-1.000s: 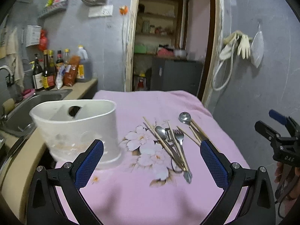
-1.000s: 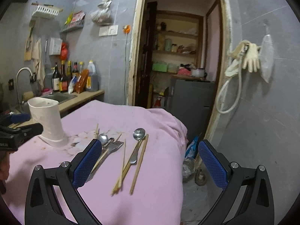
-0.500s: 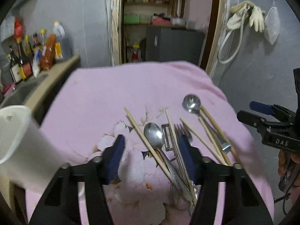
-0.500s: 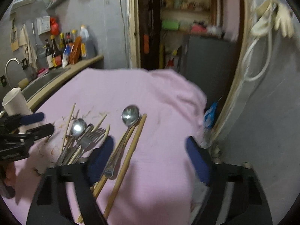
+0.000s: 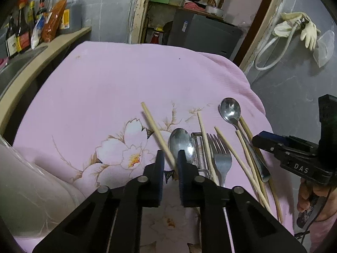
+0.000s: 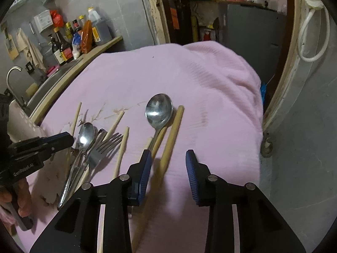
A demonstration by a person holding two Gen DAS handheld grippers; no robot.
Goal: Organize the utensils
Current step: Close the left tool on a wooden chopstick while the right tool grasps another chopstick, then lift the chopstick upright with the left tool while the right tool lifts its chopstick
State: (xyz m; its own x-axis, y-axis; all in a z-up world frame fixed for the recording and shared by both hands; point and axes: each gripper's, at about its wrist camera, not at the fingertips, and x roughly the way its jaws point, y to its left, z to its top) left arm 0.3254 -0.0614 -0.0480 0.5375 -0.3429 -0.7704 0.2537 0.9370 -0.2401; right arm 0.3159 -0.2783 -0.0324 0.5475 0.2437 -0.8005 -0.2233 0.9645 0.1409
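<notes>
Left wrist view: left gripper [image 5: 170,160] narrowed around leftmost chopstick [image 5: 157,132], pads nearly touching it; contact not confirmed. Spoon [image 5: 181,145], peeler [image 5: 199,151], fork [image 5: 220,158] just right, on pink cloth [image 5: 118,88]. White holder [image 5: 27,191] at left edge.

Right wrist view: right gripper [image 6: 168,170] spread, straddling thick chopstick [image 6: 170,141] on cloth. Second spoon [image 6: 159,110] just beyond.

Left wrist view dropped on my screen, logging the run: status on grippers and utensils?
Left gripper shut on leftmost chopstick. Right gripper open, straddling thick chopstick. Spoon, peeler and fork crowd the held chopstick.
</notes>
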